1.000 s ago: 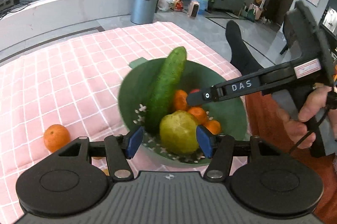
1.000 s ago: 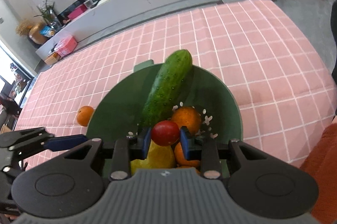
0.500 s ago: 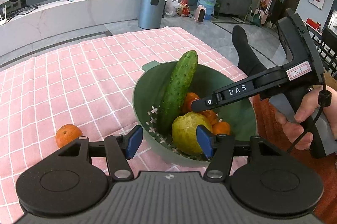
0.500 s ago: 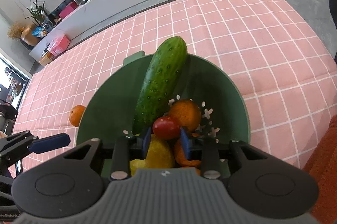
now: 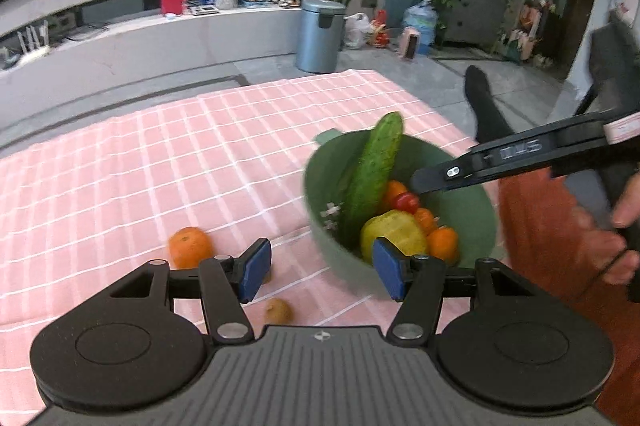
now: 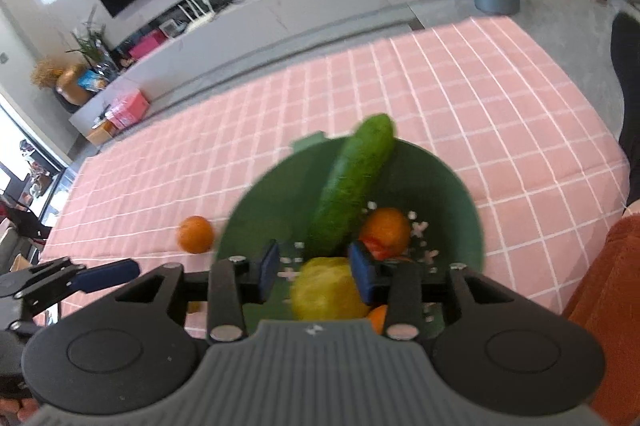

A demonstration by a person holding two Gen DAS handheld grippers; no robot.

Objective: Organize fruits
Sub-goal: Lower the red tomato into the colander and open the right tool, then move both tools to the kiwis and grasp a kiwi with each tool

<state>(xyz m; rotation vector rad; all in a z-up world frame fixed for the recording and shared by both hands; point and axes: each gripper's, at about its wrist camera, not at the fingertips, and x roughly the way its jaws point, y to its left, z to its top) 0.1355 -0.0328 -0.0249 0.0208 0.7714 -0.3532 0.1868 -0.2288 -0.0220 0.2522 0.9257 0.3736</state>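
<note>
A green bowl (image 5: 476, 209) (image 6: 452, 185) on the pink checked tablecloth holds a cucumber (image 5: 374, 177) (image 6: 352, 181), a yellow-green pear (image 5: 394, 234) (image 6: 326, 292), several small oranges (image 5: 442, 242) (image 6: 386, 226) and a red tomato (image 5: 405, 201) (image 6: 376, 248). My right gripper (image 6: 316, 270) is open and empty above the bowl, the tomato lying just right of it. My left gripper (image 5: 320, 272) is open and empty, over the cloth left of the bowl. A loose orange (image 5: 189, 248) (image 6: 195, 234) and a small brown fruit (image 5: 279, 310) lie on the cloth.
The pink cloth (image 5: 160, 161) stretches left and back from the bowl. An orange cushion (image 6: 608, 290) borders the table at the right. A person's dark-socked foot (image 5: 486, 105) is past the far right edge. A grey bin (image 5: 320, 35) stands on the floor behind.
My right gripper has opened and let go of the red tomato, which now lies in the bowl. My left gripper has drawn back and swung left, off the pear.
</note>
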